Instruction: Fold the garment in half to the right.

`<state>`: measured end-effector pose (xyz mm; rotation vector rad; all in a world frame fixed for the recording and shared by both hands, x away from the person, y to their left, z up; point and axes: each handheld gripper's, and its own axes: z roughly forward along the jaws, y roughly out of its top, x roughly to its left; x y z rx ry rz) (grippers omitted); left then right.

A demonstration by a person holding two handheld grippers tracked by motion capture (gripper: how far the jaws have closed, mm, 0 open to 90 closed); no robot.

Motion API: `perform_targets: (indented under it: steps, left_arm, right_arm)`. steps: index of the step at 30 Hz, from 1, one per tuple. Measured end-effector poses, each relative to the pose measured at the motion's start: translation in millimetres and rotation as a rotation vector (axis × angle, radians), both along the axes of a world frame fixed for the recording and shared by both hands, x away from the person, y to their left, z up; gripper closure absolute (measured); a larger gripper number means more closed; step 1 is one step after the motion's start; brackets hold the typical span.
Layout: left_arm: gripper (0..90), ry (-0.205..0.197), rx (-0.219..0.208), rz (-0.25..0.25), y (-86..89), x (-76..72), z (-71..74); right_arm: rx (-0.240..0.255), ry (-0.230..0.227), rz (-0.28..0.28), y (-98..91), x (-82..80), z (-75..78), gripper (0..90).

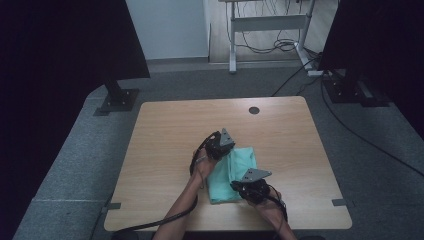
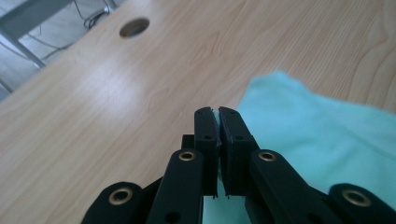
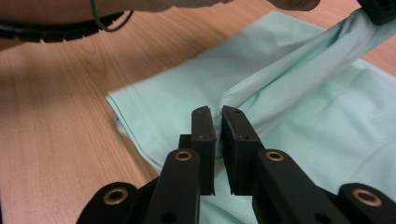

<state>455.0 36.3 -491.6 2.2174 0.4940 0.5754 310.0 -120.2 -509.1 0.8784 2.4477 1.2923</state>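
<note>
A mint-green cloth (image 1: 234, 172) lies folded on the wooden table (image 1: 165, 135), near its front middle. My left gripper (image 1: 223, 148) sits at the cloth's far left corner, its jaws shut on a thin edge of the cloth (image 2: 327, 140), which peeks out between the tips of the left gripper (image 2: 217, 112). My right gripper (image 1: 246, 186) is at the cloth's near edge. Its jaws are shut on a raised fold of the cloth (image 3: 289, 70) that stretches taut from the right gripper (image 3: 218, 112) up toward the other gripper at the top right.
A round cable hole (image 1: 254, 110) is set into the table's far side. Dark panels on stands (image 1: 117, 97) flank the table on a grey carpet. A white desk frame with cables (image 1: 270, 30) stands behind. A forearm (image 3: 70, 14) crosses the top of the right gripper view.
</note>
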Motion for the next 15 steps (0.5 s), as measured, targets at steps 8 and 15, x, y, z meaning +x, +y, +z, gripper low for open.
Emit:
perform_targets:
  steps: [8, 15]
  left_arm:
    - [86.6, -0.022, -0.012, -0.023, -14.0, -0.8, -0.3]
    - [85.7, -0.036, -0.071, -0.025, -19.6, -1.4, -2.0]
  right_arm:
    - [-0.012, -0.013, -0.019, -16.5, -2.9, 5.4, 82.8]
    - [-0.003, -0.012, -0.042, -31.6, -5.1, 6.1, 82.8]
